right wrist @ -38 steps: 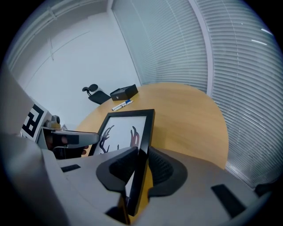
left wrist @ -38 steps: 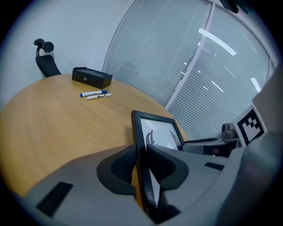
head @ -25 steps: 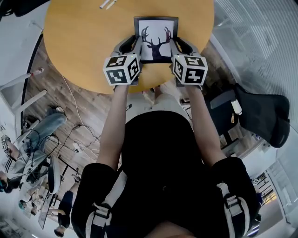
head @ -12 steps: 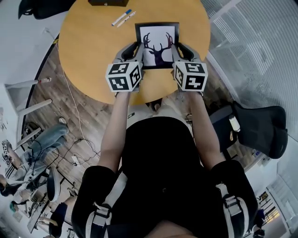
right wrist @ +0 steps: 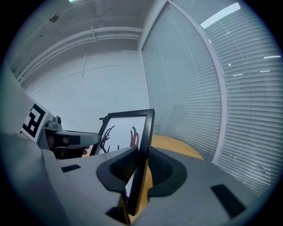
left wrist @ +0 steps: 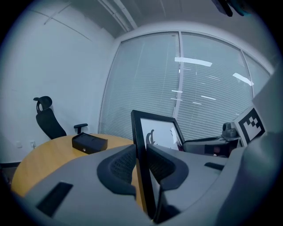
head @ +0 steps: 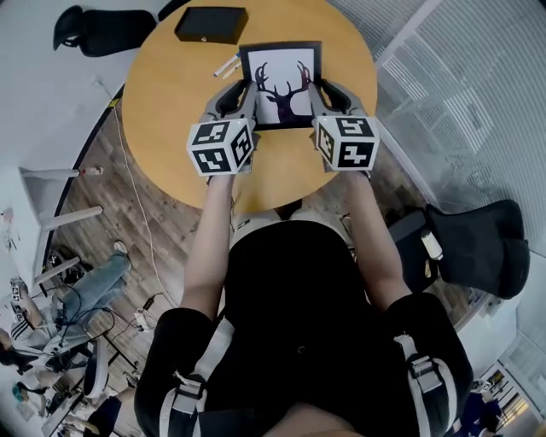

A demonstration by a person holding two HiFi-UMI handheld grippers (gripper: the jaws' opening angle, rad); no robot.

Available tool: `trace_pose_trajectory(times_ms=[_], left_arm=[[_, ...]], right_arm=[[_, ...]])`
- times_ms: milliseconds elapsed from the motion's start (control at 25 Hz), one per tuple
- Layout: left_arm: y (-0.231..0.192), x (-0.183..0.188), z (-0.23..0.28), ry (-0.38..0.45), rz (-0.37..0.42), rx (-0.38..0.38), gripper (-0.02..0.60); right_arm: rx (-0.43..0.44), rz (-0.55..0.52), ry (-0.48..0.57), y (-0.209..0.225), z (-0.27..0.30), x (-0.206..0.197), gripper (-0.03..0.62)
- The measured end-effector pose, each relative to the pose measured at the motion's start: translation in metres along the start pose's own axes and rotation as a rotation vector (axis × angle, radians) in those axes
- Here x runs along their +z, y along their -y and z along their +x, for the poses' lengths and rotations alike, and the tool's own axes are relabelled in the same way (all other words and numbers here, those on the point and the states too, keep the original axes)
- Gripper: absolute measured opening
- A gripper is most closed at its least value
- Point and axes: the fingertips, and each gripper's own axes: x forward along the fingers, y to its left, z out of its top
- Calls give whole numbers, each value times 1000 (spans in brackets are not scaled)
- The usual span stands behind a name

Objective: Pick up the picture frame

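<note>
A black picture frame [head: 281, 84] with a dark antler print on white hangs above the round wooden table [head: 171, 94], held between both grippers. My left gripper [head: 244, 101] is shut on the frame's left side; in the left gripper view the black frame edge [left wrist: 140, 150] runs up between its two pads. My right gripper [head: 317, 96] is shut on the right side, with the frame edge [right wrist: 143, 152] clamped between its pads. The frame tilts a little, its top edge away from me.
A flat black box [head: 211, 24] lies at the table's far side, with two markers [head: 226, 67] just in front of it. A black office chair [head: 478, 243] stands at the right, another chair [head: 94, 30] at the far left. Window blinds [left wrist: 185, 88] fill the wall behind the table.
Both grippers have risen with the frame, which has left the tabletop. The table looks smaller and the black box has come into the head view.
</note>
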Motion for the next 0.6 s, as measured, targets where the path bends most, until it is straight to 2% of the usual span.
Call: trace_pose_trajectory(times_ms=[320,480,600], left_arm=[[8,51,-23,99,38,6,83],[38,63,-38,167,73,8,83],[50,70,-46,189,90,5,83]], right_arm=[[24,-58,99,-14,-22,54,89],[34,-84,170,-5,-53,66,89],[35,-90,195,-3,-67,72,89]])
